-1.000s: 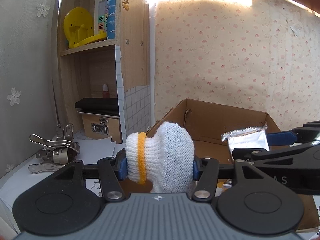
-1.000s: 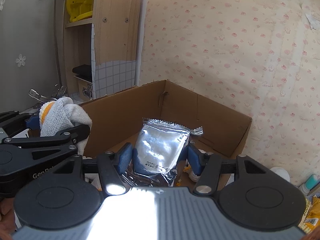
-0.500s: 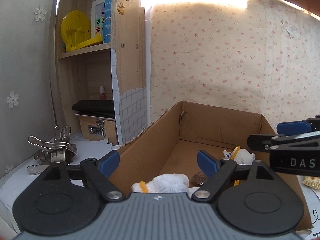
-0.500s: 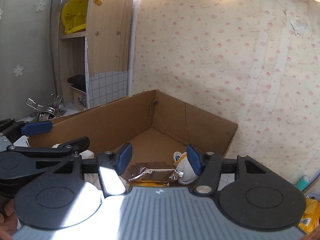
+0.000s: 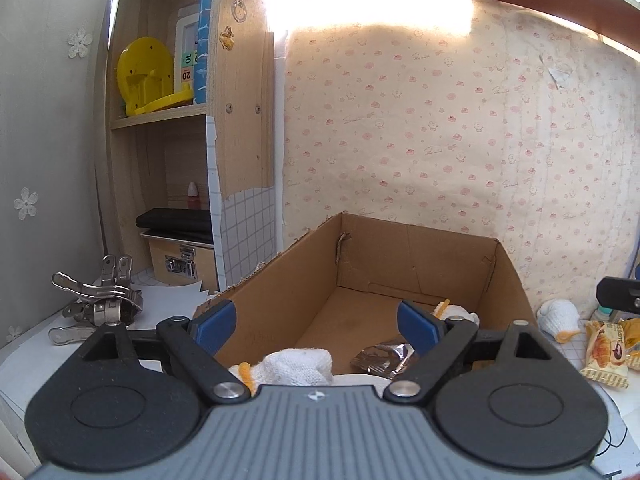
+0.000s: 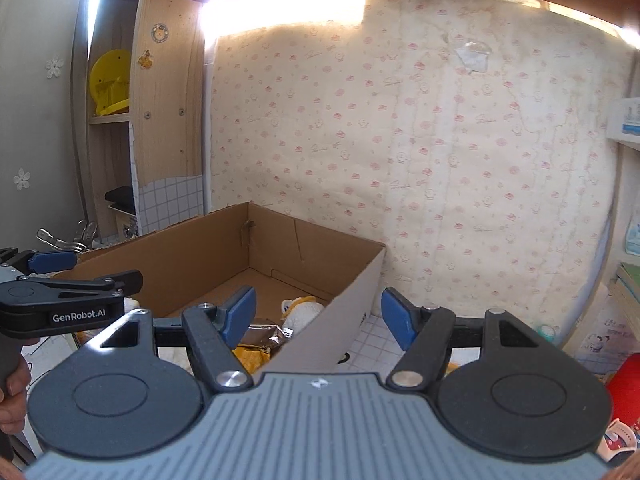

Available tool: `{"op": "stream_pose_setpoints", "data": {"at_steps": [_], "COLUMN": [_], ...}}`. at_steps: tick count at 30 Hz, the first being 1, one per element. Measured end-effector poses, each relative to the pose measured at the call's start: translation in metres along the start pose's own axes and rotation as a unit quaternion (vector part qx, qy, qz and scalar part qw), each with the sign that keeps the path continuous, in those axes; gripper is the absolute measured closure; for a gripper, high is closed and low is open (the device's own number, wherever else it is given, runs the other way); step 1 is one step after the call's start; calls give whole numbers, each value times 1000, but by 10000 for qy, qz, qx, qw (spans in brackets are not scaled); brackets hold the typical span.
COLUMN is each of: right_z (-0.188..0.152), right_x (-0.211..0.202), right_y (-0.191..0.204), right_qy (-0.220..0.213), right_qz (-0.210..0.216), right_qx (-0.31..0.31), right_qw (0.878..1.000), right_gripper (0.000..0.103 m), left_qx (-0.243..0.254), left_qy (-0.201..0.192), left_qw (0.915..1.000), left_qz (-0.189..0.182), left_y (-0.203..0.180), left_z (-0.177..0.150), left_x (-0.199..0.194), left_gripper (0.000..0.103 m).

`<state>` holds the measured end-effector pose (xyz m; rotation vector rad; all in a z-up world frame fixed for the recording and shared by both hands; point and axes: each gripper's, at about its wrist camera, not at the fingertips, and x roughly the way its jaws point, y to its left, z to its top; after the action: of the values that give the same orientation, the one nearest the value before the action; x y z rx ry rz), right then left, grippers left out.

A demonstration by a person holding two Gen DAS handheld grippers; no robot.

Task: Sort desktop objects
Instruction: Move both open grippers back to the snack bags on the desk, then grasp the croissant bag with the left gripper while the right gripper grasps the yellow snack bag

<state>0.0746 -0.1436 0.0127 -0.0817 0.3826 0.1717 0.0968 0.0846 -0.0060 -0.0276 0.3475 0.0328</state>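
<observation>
Cardboard box at centre frame, already holding a white knitted sock with yellow trim near its lower edge, a crumpled silver foil packet beside it, and a second white sock further back. Left gripper empty above the box, jaws opening and already wide apart, nothing between the pads. Right gripper likewise empty, jaws opening, straddling the box's right wall with nothing clamped. Sorting judged partly done. Still out on the desk at lower right of the left wrist view: another white sock and a yellow pastry snack packet. Likely next: one of those two.
</observation>
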Motion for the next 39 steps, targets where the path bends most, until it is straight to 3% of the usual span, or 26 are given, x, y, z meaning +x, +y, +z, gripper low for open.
{"op": "stream_pose_setpoints", "data": {"at_steps": [4, 10, 17, 25, 39], "right_z": [-17, -57, -85, -106, -124], "right_x": [-22, -41, -55, -61, -56], "right_y": [-32, -86, -120, -154, -202], "right_qy": [-23, 288, 423, 484, 519], "right_qz": [-497, -1074, -1323, -1487, -1707], "right_qx": [19, 457, 691, 932, 1222], "right_qw": [9988, 9927, 9879, 9833, 9763], "right_gripper": [31, 31, 31, 31, 30], "left_qx": [-56, -20, 390, 640, 1148], "left_qy": [-175, -421, -300, -120, 692], "left_qw": [9993, 9917, 9819, 9745, 9595], "left_qz": [-319, -1215, -1827, -2149, -2478], "left_y": [-17, -71, -139, -189, -286], "left_z": [-1, -7, -28, -43, -53], "left_x": [-16, -41, -45, -31, 51], "left_gripper": [12, 10, 8, 8, 8]}}
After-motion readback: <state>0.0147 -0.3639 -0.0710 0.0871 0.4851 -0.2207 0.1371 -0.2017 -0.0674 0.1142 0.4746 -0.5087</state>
